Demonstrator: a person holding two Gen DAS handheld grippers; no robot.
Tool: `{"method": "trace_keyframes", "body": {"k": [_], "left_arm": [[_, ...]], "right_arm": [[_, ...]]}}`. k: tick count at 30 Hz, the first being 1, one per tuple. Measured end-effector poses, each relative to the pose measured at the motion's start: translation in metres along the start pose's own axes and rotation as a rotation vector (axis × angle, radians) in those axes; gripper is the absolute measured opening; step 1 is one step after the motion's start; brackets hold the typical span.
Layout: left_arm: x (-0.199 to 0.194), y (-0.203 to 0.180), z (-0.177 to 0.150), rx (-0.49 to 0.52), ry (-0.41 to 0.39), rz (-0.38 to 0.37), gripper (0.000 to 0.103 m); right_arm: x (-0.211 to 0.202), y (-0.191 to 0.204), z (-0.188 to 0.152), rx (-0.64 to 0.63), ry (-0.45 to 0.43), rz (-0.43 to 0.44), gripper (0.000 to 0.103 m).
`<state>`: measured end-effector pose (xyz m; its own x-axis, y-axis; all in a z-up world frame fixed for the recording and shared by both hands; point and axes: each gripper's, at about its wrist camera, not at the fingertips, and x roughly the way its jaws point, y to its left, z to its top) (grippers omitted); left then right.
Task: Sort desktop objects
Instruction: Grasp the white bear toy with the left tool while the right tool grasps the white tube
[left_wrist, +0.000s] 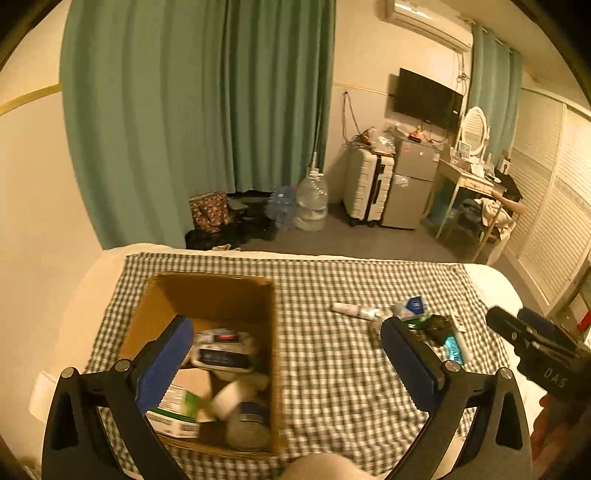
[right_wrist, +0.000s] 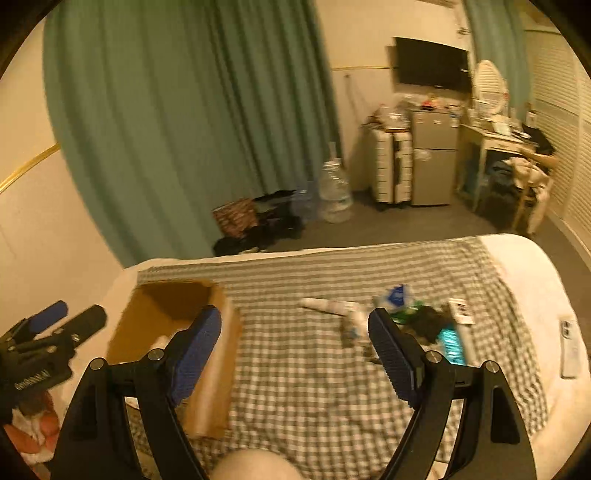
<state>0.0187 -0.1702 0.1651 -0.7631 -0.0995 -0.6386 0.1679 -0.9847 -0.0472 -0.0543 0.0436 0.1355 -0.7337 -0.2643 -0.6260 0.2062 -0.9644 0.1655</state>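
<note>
Both my claws, left (left_wrist: 288, 341) and right (right_wrist: 295, 332), hang spread and empty; the white tube (right_wrist: 328, 305) lies crosswise ahead, nearer the right claw.

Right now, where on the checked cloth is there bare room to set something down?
The widest bare stretch of checked cloth lies between the cardboard box and the pile of small items. The far strip behind both is also bare. It is crowded at the pile on the right, around the white tube, and inside the box.
</note>
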Motion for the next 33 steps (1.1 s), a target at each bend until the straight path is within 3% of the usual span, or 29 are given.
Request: {"method": "trace_keyframes", "body": {"k": [7, 17, 22, 28, 33], "left_arm": [[0.018, -0.064, -0.01, 0.05, 0.028, -0.011, 0.103], [0.08, -0.137, -0.034, 0.134, 0.114, -0.09, 0.103], [0.142, -0.162, -0.062, 0.184, 0.18, -0.111, 0.103], [0.228, -0.169, -0.095, 0.133, 0.307, -0.136, 0.103], [0.272, -0.179, -0.103, 0.109, 0.347, -0.142, 0.103]], "right_arm": [[0.0, -0.084, -0.022, 0.12, 0.049, -0.053, 0.083], [0.024, -0.163, -0.053, 0.206, 0.125, -0.117, 0.084], [0.064, -0.204, -0.072, 0.252, 0.2, -0.155, 0.084], [0.129, -0.237, -0.093, 0.269, 0.311, -0.18, 0.084], [0.176, -0.249, -0.101, 0.236, 0.351, -0.211, 0.083]]}}
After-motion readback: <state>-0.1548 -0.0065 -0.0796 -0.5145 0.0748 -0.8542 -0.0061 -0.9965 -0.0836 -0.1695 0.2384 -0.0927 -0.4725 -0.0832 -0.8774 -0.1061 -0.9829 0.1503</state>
